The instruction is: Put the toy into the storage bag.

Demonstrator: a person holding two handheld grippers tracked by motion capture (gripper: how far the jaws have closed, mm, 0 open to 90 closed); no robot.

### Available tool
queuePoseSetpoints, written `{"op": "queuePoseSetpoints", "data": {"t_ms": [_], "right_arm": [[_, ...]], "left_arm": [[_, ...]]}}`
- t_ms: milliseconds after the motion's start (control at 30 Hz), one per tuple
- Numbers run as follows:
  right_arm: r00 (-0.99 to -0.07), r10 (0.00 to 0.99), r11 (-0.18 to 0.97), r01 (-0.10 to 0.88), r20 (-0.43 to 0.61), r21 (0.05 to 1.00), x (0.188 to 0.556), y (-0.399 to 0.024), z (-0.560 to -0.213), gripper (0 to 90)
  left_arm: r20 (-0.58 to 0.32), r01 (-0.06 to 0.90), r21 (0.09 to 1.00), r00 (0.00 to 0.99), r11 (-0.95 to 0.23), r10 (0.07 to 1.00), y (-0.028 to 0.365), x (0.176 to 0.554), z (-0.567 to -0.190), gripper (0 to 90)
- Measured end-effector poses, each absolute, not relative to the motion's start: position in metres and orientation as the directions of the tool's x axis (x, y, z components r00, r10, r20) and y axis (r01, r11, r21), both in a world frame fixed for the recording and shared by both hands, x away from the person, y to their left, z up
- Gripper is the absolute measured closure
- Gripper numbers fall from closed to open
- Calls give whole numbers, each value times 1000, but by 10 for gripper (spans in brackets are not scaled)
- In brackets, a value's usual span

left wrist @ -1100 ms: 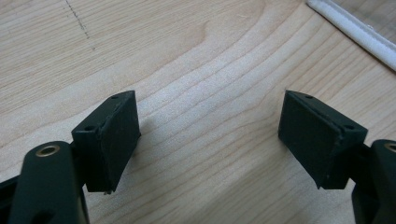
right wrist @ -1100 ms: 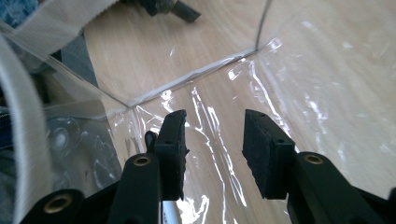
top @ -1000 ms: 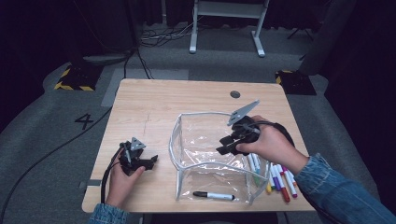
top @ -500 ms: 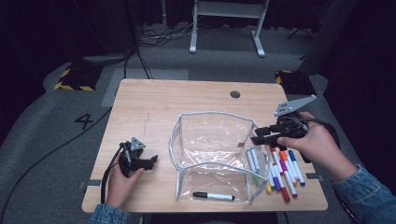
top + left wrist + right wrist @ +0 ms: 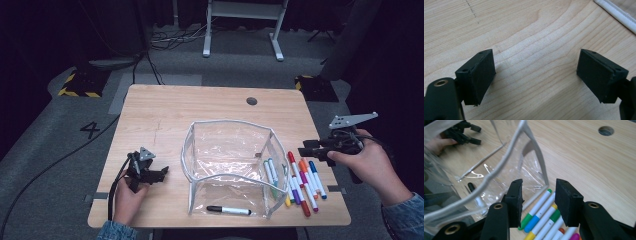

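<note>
A clear pouch (image 5: 227, 165) with white trim stands open in the middle of the wooden table (image 5: 165, 115). A black marker (image 5: 229, 210) lies inside it near the front. Several coloured markers (image 5: 300, 182) lie in a row just right of the pouch. My left gripper (image 5: 162, 173) rests on the table left of the pouch; its jaws have just been opening and stand open (image 5: 535, 75) over bare wood. My right gripper (image 5: 303, 151) hovers open past the markers at the table's right edge. Its jaws (image 5: 539, 197) point at the markers (image 5: 541, 212) and the pouch (image 5: 486, 177), holding nothing.
A round hole (image 5: 251, 101) sits in the tabletop at the back right. Bare wood lies behind and left of the pouch. A cable (image 5: 55, 165) trails off the table's left side onto the grey floor. A white stand (image 5: 240, 25) is beyond the table.
My right gripper has moved right, from the pouch's back right rim to beyond the row of markers. The left hand has stayed in place.
</note>
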State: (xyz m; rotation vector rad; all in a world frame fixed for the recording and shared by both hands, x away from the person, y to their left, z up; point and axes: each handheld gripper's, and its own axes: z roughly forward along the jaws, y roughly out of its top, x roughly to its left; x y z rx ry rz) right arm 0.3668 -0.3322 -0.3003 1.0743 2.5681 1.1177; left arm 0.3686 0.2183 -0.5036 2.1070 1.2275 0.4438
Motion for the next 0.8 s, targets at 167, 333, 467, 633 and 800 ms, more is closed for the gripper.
{"op": "queuePoseSetpoints", "data": {"t_ms": [167, 333, 467, 633, 800], "right_arm": [[-705, 692, 440, 581, 154, 685, 365, -351, -308, 577], [-671, 725, 418, 607, 154, 675, 364, -368, -320, 572], [-638, 758, 408, 629, 139, 662, 361, -381, -331, 563], [-600, 790, 391, 652, 127, 650, 360, -396, -347, 557], [-558, 821, 370, 682, 121, 631, 359, -408, -366, 543]], "left_arm": [[-33, 643, 682, 504, -349, 863, 218, 369, -504, 155], [-32, 643, 682, 503, -350, 863, 218, 369, -504, 151], [-32, 645, 681, 498, -346, 866, 218, 369, -504, 149], [-32, 645, 681, 498, -346, 866, 218, 369, -504, 150], [-32, 644, 682, 498, -345, 866, 218, 369, -504, 150]]}}
